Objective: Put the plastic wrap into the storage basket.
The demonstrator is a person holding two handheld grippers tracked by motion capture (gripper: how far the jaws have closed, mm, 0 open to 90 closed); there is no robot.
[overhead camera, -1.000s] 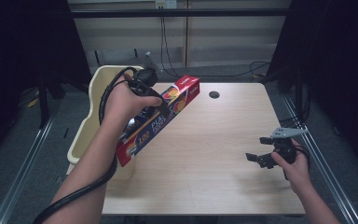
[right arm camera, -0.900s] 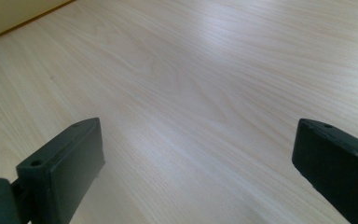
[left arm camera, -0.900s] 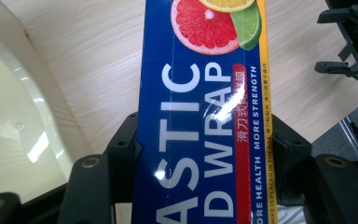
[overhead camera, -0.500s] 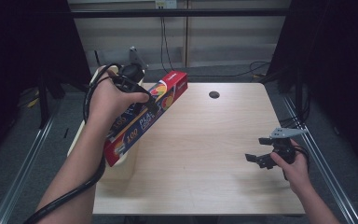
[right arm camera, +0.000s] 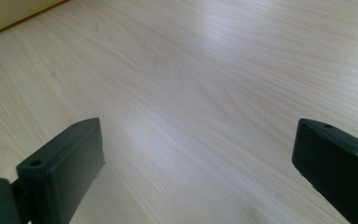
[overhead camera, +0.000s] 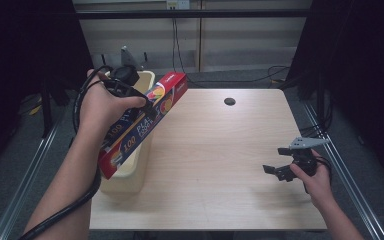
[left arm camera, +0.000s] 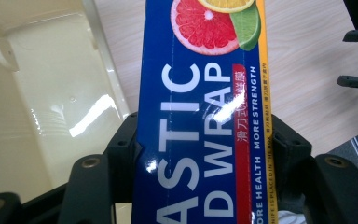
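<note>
Left gripper [overhead camera: 139,107] clamps plastic wrap box [overhead camera: 142,122], tilted over cream bin [overhead camera: 130,175] at table [overhead camera: 215,165] edge; right gripper [overhead camera: 276,161] jaws wide, empty, above bare wood.

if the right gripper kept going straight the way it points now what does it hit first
Probably the bare wooden table: the right gripper is open and angled down at it, with nothing between. The cream bin's corner lies far off to one side.

The left gripper [overhead camera: 130,95] clamps a long plastic wrap box [overhead camera: 142,122] above the cream bin [overhead camera: 130,177] at the table's [overhead camera: 220,170] left edge. The right gripper [overhead camera: 280,162] hovers spread near the right edge.
</note>
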